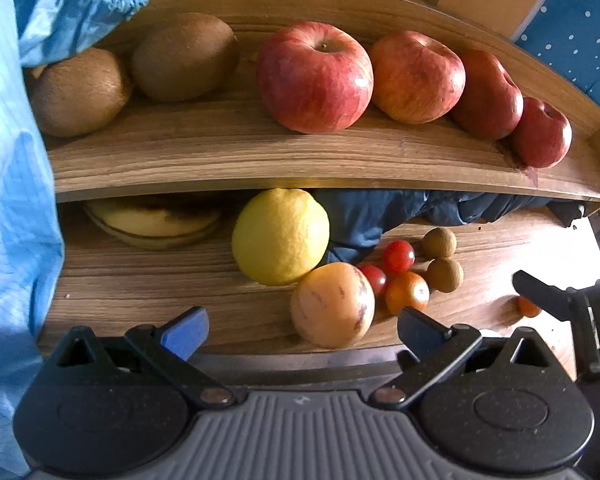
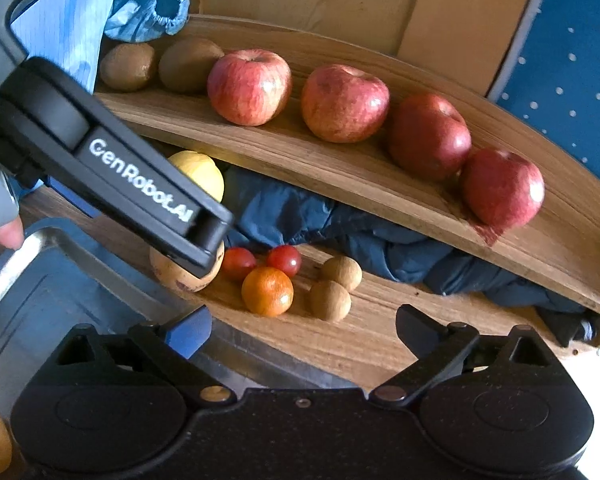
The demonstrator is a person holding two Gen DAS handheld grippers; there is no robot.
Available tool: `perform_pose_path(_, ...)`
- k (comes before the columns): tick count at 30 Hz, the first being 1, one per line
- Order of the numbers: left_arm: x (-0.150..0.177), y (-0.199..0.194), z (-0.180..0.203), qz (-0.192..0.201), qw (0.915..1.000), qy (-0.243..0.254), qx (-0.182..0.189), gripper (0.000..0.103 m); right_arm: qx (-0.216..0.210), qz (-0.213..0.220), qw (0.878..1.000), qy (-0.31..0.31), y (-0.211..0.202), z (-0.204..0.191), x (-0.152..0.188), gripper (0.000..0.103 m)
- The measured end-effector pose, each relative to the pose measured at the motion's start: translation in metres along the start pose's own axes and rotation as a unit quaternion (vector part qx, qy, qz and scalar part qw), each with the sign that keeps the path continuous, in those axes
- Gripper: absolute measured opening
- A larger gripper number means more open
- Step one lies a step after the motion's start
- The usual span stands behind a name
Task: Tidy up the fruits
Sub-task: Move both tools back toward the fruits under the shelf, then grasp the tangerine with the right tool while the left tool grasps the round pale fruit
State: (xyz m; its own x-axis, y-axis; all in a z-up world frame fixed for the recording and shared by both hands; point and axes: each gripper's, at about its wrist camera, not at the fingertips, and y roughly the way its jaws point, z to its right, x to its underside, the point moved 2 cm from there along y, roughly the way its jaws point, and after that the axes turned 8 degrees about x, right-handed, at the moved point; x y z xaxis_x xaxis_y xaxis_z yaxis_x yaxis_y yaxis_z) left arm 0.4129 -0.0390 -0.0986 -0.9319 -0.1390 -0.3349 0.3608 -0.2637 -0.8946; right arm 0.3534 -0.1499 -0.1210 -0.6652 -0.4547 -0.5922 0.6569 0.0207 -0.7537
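My left hand-held gripper (image 1: 302, 334) hangs open just before the striped yellow fruit (image 1: 332, 306); my right hand-held gripper (image 2: 302, 330), open too, faces the small orange (image 2: 267, 291).

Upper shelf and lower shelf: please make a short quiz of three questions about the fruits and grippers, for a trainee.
1. How many apples lie on the upper shelf?
2. True or false: the left gripper is shut on the lemon.
3. Which fruits share the upper shelf with the apples? A) bananas B) kiwis C) tomatoes

Key:
1. Four, in a row.
2. False; it is open and empty, like the right gripper.
3. B; two kiwis, at the left end.
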Motion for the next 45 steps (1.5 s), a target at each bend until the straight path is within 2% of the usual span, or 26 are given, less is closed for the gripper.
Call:
perform_pose_path(14, -0.004, 0.009, -0.002, -0.001, 0.9996, -0.014, 0.025, 0.101, -0.01, 0.012, 0.999, -0.05, 0.008, -0.014, -0.006, 0.071)
perform_pose_path(23, -0.005, 0.008, -0.006, 0.001, 0.9989, -0.029, 0.038, 0.083, -0.029, 0.001, 0.998, -0.058, 0.014, -0.018, -0.009, 0.051)
perform_pose_path(28, -0.004, 0.009, -0.006, -0.004, 0.9982, -0.032, 0.051, 0.068, -0.034, 0.0, 0.997, -0.068, 0.018, -0.021, -0.011, 0.041)
perform_pose_path(31, -0.005, 0.009, -0.007, -0.004, 0.9979, -0.035, 0.054, 0.061, -0.038, -0.001, 0.997, -0.07, 0.02, -0.022, -0.012, 0.039)
perform_pose_path(35, -0.005, 0.01, -0.01, -0.007, 0.9973, -0.042, 0.06, 0.058, -0.039, -0.006, 0.997, -0.067, 0.023, -0.022, -0.013, 0.035)
perform_pose_path(37, -0.005, 0.012, -0.012, -0.01, 0.9962, -0.052, 0.069, 0.053, -0.04, -0.006, 0.997, -0.063, 0.023, -0.021, -0.013, 0.034)
perform_pose_path(45, -0.004, 0.01, -0.01, -0.009, 0.9963, -0.053, 0.067, 0.053, -0.034, -0.001, 0.998, -0.052, 0.018, -0.018, -0.013, 0.033)
